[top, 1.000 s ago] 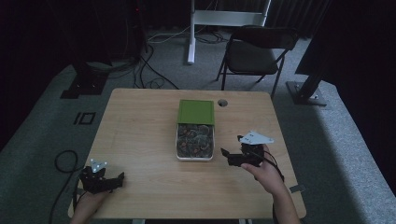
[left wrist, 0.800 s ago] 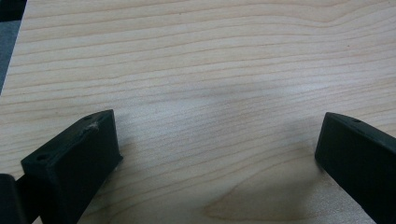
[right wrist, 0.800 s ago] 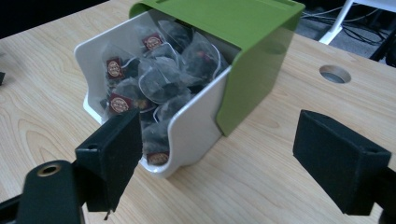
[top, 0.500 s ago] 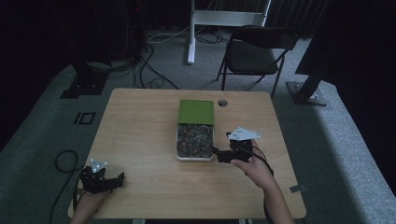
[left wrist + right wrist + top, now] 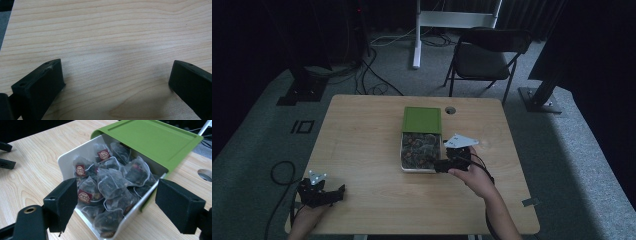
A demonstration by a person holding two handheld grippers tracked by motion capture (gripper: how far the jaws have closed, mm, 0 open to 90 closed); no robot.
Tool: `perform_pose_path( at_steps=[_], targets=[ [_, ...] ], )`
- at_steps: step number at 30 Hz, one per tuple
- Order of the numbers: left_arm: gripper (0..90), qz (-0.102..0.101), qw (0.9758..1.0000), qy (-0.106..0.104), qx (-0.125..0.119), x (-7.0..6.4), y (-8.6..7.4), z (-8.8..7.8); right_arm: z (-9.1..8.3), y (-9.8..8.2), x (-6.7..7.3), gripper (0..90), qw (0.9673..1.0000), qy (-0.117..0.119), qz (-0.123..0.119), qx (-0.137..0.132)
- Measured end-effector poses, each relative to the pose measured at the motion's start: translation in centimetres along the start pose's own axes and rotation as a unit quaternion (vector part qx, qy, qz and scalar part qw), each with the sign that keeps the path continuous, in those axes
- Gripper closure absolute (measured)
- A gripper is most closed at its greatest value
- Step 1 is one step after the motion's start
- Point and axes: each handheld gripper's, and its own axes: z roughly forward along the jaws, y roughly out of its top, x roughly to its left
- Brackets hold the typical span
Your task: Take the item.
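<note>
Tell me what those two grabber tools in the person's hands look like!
Both are black. The right gripper has a pale grey three-cornered plate on top and a thin black cable. The left gripper has a small grey plate. Each has two chunky, blocky black jaws.

Bench (image 5: 362, 145): pale wood, round hole near the far edge.
Tin (image 5: 420, 168): mid-bench, full of dark tea bags (image 5: 419, 150), green lid (image 5: 422, 119) slid back over its far end.
Right gripper (image 5: 438, 165): at the tin's near right corner.
Left gripper (image 5: 341, 191): near left corner, well apart from the tin.
Chair (image 5: 484, 52): beyond the bench.
</note>
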Motion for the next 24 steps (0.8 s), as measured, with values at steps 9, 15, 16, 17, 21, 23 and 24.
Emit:
perform_pose_path(
  at_steps=[9,15,16,17,21,23,24],
  targets=[
    [0.2,-0.001,1.0,0.0,-0.001,0.0,0.0,0.0,1.8,0.5,0.5,23.9,0.9998,0.012,0.012,-0.006],
    [0.2,-0.001,1.0,0.0,-0.001,0.0,0.0,0.0,2.6,0.8,0.8,32.3,1.0,-0.003,0.006,0.002],
    [0.2,-0.001,1.0,0.0,-0.001,0.0,0.0,0.0,2.8,0.8,0.8,33.9,0.9999,-0.009,0.003,0.005],
    [0.2,0.0,1.0,0.0,0.0,0.0,0.0,0.0,3.1,0.8,0.8,37.6,0.9999,-0.013,0.005,0.008],
    [0.2,-0.001,1.0,0.0,0.0,0.0,0.0,0.0,3.6,0.8,0.7,42.2,0.9996,-0.021,0.012,0.011],
    [0.2,-0.001,1.0,0.0,0.0,0.0,0.0,0.0,3.8,0.6,0.7,43.3,0.9995,-0.023,0.015,0.015],
    [0.2,-0.001,1.0,0.0,0.0,0.0,0.0,0.0,4.0,0.6,0.7,43.6,0.9995,-0.023,0.014,0.017]
  ],
)
